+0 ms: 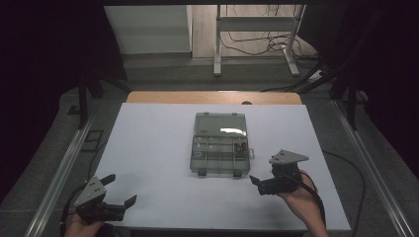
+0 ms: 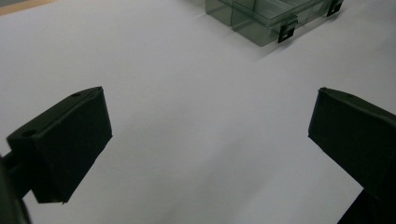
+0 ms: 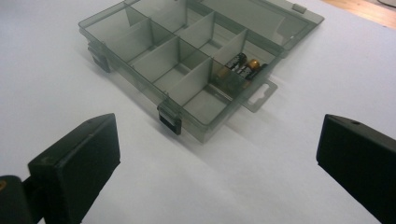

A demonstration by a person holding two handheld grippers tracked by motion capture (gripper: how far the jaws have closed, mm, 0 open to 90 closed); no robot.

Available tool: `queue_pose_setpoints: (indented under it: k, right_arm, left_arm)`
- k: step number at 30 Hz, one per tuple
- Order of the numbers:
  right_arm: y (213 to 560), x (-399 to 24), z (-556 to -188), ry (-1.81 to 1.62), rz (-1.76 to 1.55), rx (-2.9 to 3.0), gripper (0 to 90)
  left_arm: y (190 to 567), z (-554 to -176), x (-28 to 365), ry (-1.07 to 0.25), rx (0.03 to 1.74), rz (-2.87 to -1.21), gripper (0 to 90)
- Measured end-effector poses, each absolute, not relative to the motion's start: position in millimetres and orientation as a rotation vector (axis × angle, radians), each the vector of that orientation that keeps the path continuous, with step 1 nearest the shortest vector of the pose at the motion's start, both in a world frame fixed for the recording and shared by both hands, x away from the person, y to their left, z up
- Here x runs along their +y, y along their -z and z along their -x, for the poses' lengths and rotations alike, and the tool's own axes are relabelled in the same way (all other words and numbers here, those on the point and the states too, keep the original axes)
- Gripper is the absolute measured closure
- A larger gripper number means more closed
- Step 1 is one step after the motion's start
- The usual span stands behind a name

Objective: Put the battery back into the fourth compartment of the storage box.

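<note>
Smoky clear plastic organizer box with divider walls (image 1: 219, 148) sits open mid-table on the white table sheet (image 1: 148, 148), lid flat on the far side, latches facing me. One compartment at its right end, by the hang tab, holds a few small cylindrical batteries, gold and black (image 3: 240, 65); the other compartments look empty. My read: batteries are in and the box is still open, so closing the lid and snapping the two dark front latches (image 3: 169, 120) looks like what's left (a judgement, not seen).

My right gripper (image 1: 257, 183) sits just off the box's near right corner, close but not touching, jaws spread as wide as they go with bare sheet between them. My left gripper (image 1: 121, 190) is well apart at the near left of the table, jaws also wide, gripping nothing; the box shows far off at the top of its view. Both hands are empty.
</note>
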State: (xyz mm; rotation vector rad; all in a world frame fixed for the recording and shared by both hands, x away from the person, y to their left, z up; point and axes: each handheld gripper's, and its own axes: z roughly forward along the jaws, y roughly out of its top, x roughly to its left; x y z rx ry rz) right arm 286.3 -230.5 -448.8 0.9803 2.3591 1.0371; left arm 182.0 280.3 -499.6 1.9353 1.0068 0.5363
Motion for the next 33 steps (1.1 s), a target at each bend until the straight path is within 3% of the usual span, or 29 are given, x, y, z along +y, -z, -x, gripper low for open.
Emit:
queue_pose_setpoints:
  k: [33]
  right_arm:
    - [463.1,-298.2,-227.3,-1.017,-1.144,2.146,0.0]
  left_arm:
    - [499.4,-182.0,279.2,-0.542,1.011,-1.943,0.3]
